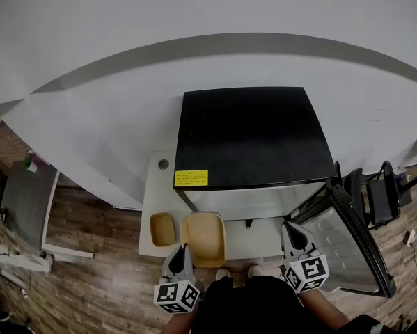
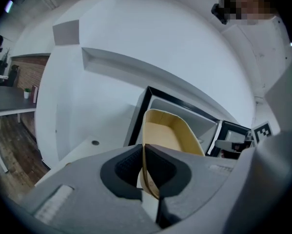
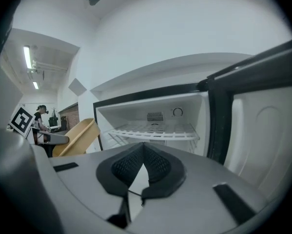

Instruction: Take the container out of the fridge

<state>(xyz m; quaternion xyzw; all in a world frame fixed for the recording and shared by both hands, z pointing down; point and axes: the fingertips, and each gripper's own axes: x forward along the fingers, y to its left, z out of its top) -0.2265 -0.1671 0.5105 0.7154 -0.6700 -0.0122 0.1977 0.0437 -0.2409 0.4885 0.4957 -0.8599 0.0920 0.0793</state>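
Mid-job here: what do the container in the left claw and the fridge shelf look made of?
The container: thin tan paperboard or moulded fibre, matte, judging by its slim rim pinched in the left claw; possibly plastic. The fridge shelf: white coated wire, seemingly, an open grid of thin bars.

Office-like room: desk (image 1: 27, 200), strip lights (image 3: 27, 56)
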